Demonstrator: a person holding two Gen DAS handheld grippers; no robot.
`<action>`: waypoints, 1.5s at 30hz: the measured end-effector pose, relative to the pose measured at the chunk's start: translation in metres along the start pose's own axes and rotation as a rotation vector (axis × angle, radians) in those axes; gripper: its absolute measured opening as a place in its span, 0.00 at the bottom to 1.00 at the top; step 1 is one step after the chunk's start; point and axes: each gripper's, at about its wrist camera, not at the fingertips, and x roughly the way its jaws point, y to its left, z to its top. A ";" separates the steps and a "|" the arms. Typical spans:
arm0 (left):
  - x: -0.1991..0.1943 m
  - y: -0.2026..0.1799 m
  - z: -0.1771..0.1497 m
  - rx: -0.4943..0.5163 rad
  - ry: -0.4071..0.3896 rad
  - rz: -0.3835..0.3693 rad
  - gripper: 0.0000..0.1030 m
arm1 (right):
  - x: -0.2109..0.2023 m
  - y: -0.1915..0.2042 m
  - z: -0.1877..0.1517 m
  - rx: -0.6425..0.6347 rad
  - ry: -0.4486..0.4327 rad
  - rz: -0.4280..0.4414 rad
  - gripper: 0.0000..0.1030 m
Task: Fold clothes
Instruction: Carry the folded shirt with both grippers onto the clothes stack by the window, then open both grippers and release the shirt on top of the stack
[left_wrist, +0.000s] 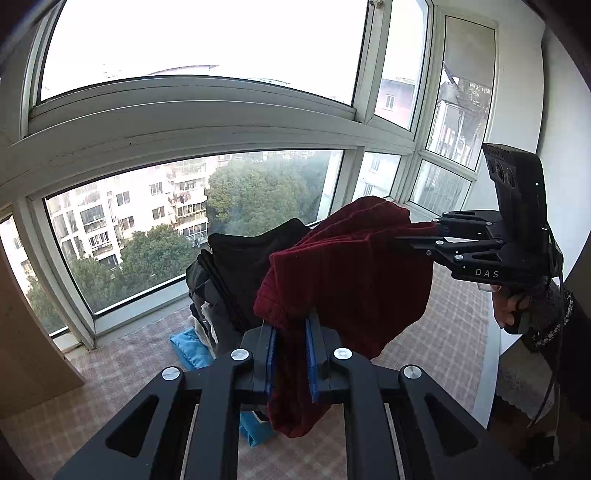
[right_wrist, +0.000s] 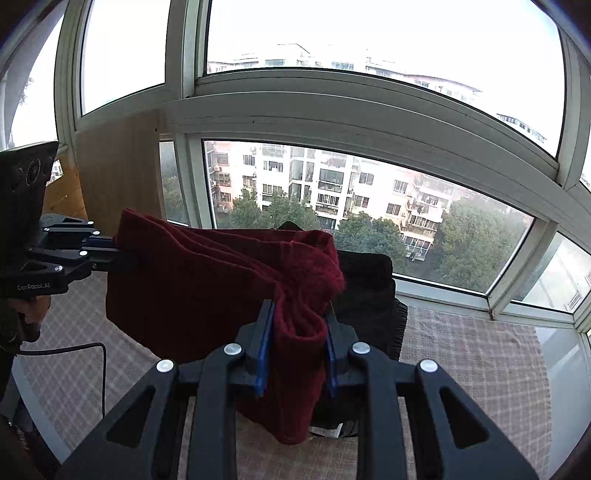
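Note:
A dark red knitted garment (left_wrist: 354, 266) hangs in the air between my two grippers, above the checked cloth surface. My left gripper (left_wrist: 291, 325) is shut on one bunched end of it. My right gripper (right_wrist: 299, 314) is shut on the other end of the red garment (right_wrist: 207, 280). The right gripper also shows in the left wrist view (left_wrist: 402, 240) at the right, clamped on the garment's edge. The left gripper shows in the right wrist view (right_wrist: 114, 251) at the left, clamped likewise. The garment sags between them.
A pile of dark clothes (left_wrist: 236, 273) with a black garment on top lies behind the red one, also seen in the right wrist view (right_wrist: 369, 291). A blue cloth (left_wrist: 192, 347) lies beside it. Large windows (left_wrist: 192, 221) stand close behind. A wooden panel (right_wrist: 118, 173) stands at the left.

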 end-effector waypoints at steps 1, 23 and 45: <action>0.013 -0.001 0.009 -0.001 0.003 0.005 0.12 | 0.010 -0.013 0.002 0.001 0.006 0.004 0.22; 0.086 0.046 0.027 -0.146 0.025 0.109 0.24 | 0.043 -0.076 -0.025 0.123 -0.090 0.020 0.52; 0.087 0.008 -0.002 -0.065 0.083 0.121 0.57 | 0.024 -0.027 -0.067 0.200 -0.010 0.032 0.65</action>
